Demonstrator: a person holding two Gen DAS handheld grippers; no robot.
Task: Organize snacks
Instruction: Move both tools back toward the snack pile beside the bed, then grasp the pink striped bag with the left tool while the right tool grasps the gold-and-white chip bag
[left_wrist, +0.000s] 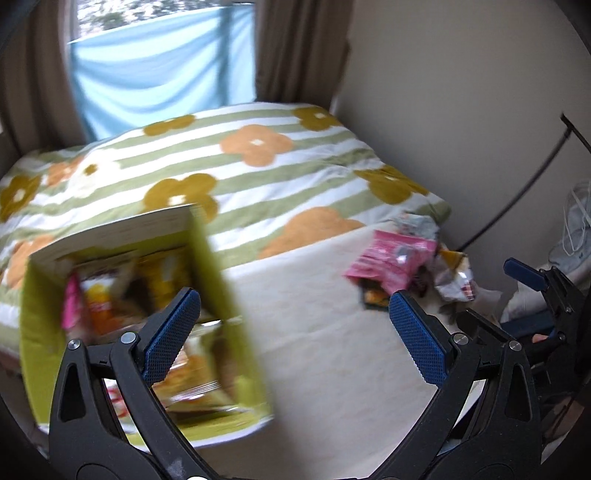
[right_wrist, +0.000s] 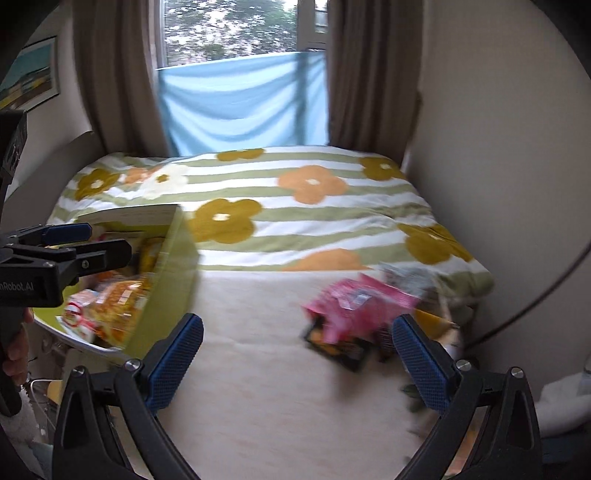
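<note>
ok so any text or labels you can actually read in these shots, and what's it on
"nRobot.AI": white lettering on the black body of the left gripper, cut off at the edge of the right wrist view.
Snack packets in the green box: print too blurred to read.
Pink packet and the rest of the loose pile: blurred, unreadable.
Nothing else shows text.

Snack packets (right_wrist: 354, 314) are looking like glossy plastic film, catching the light. The box (left_wrist: 229, 280) is looking like matt green cardboard. The fingers (right_wrist: 177, 365) are wearing rough, knurled blue pads on smooth black plastic with small shiny metal rivets. The bed (right_wrist: 295, 387) is showing a soft matt cream cloth, plus a fuzzy flowered blanket (right_wrist: 314, 184).
</note>
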